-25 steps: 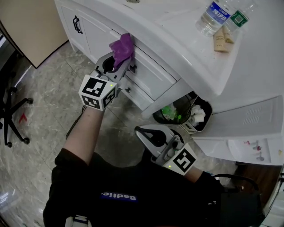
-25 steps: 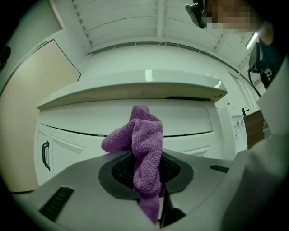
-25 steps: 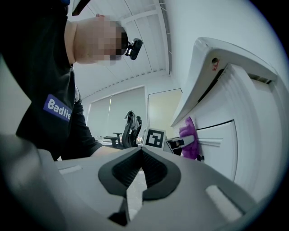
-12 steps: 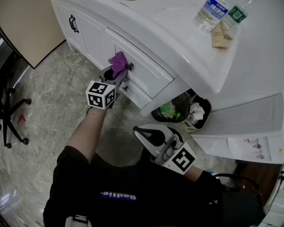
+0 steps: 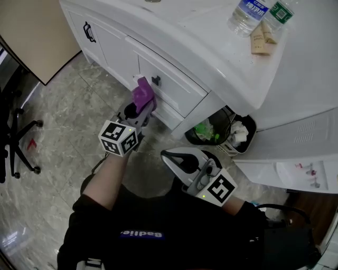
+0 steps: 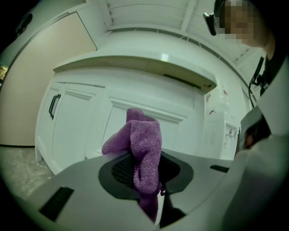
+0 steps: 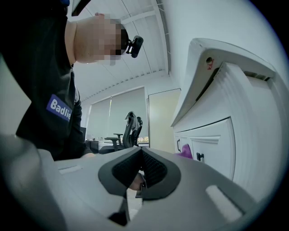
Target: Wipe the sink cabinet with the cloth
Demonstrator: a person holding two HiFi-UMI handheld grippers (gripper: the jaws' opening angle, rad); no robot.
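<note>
My left gripper is shut on a purple cloth, which pokes up past the jaws. The cloth sits against the lower part of the white sink cabinet, just below and left of a black drawer knob. In the left gripper view the cabinet front fills the scene behind the cloth. My right gripper hangs low near my body, jaws shut and empty, away from the cabinet. In the right gripper view the right gripper points along the cabinet front, with the cloth visible far off.
Two water bottles and a small beige item stand on the white countertop. A black bin with rubbish sits under the counter's right end. An office chair base is at the left on the marble floor. A black door handle is on the far cabinet door.
My left gripper has carried the cloth down the cabinet front, from the upper drawer edge to below the drawer knob. The right gripper has stayed put.
</note>
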